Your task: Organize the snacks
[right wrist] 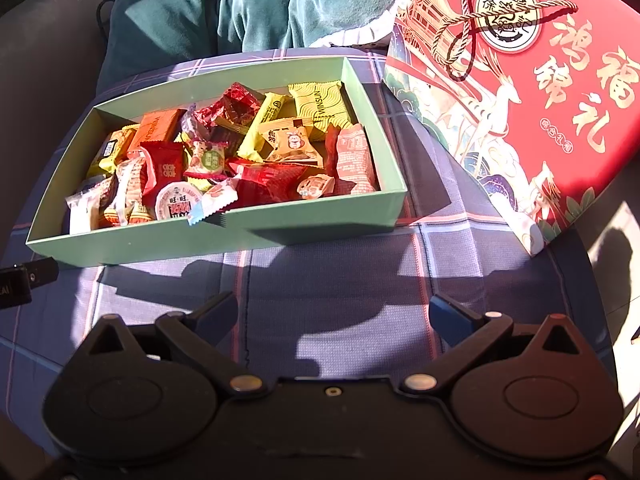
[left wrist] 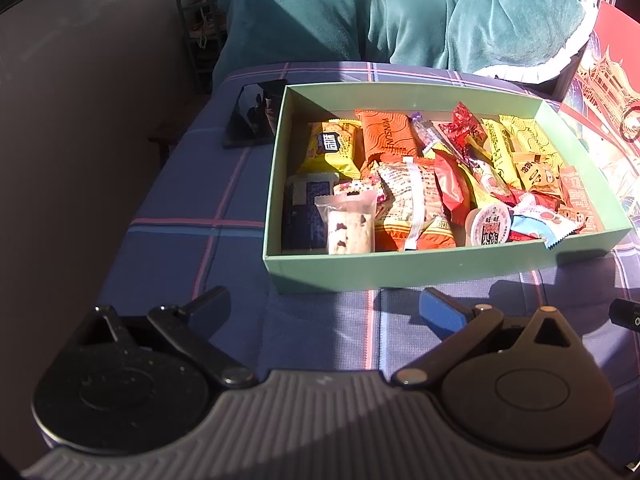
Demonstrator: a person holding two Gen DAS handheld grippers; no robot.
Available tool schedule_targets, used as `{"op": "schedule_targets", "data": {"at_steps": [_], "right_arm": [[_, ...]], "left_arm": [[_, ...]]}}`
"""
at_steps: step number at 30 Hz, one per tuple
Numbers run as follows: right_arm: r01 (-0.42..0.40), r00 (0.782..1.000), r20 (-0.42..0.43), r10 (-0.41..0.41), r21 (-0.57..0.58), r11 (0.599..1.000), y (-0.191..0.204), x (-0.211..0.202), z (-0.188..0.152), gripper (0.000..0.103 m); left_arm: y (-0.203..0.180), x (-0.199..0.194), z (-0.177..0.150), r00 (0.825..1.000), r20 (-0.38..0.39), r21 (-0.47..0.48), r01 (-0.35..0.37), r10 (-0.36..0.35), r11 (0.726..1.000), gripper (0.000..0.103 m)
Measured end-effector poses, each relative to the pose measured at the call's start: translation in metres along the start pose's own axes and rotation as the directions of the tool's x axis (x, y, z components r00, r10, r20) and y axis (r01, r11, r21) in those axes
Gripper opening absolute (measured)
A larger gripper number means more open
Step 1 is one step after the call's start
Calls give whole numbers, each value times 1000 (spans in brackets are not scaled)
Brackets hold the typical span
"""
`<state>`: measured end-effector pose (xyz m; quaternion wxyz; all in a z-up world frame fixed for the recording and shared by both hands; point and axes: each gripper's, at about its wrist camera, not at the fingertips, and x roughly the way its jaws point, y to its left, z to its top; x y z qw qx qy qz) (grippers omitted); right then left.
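The green box, filled with mixed wrapped snacks, is seen straight ahead of both claws on the checked cloth, its long axis running across the view. Both the left gripper and the right gripper are held wide apart and empty, a little short of the box's near wall. The left gripper is judged nearer to the clear nougat packet, while the red gift box lies beside the right one.
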<state>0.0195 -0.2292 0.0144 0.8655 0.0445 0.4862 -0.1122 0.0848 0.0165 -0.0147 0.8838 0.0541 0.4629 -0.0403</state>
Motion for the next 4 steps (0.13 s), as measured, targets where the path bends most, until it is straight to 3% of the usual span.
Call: {"op": "schedule_targets", "data": {"at_steps": [4], "right_arm": [[2,1000,0,-2,-2,1000,1,0,-1,103]], "left_arm": [[-1,0,-1,1000,-1,4,-4,4,1000,103]]}}
